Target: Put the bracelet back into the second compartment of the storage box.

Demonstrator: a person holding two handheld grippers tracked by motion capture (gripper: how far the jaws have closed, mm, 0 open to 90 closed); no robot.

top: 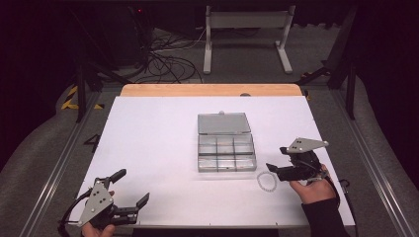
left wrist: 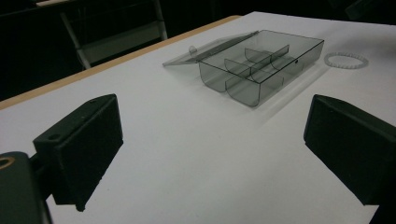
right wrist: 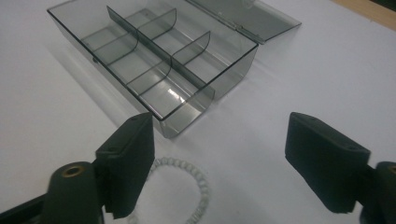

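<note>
a white table (top: 148,148) with a wooden far edge (top: 207,90), cables (top: 168,61) behind.

Bright white table (top: 158,148) against dark surroundings; soft shadows, glare inside the clear box (right wrist: 175,95), slight softness.

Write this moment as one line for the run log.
left tool: open, idle | right tool: open, beside bracelet | box: lid open, compartments empty
</note>
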